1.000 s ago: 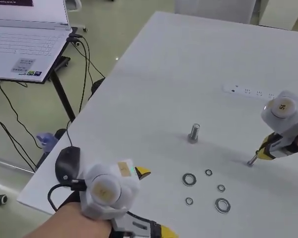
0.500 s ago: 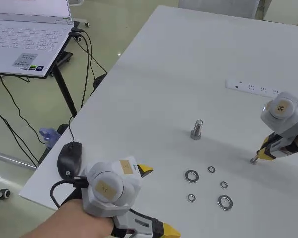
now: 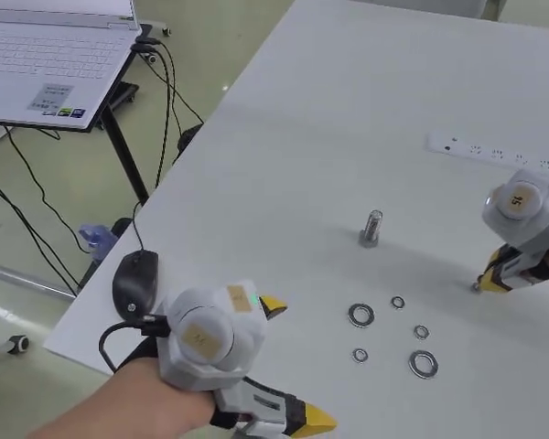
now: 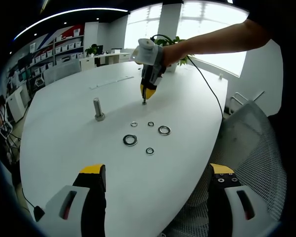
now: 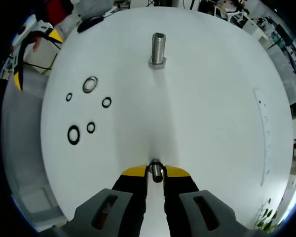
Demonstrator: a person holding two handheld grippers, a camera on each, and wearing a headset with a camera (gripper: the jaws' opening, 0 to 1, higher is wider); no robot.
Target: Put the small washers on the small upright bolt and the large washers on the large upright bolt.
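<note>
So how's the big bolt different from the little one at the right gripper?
The large bolt is thicker and taller; the small bolt is a slim stub. The large bolt stands free with nothing touching it; the small bolt sits between the closed jaw tips of the right gripper. Both are metal and upright on the white table, and the washers lie loose, none on either bolt.

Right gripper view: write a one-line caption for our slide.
Right gripper clamps the small bolt upright on the white table; the large bolt stands ahead, five loose washers to its left.
</note>
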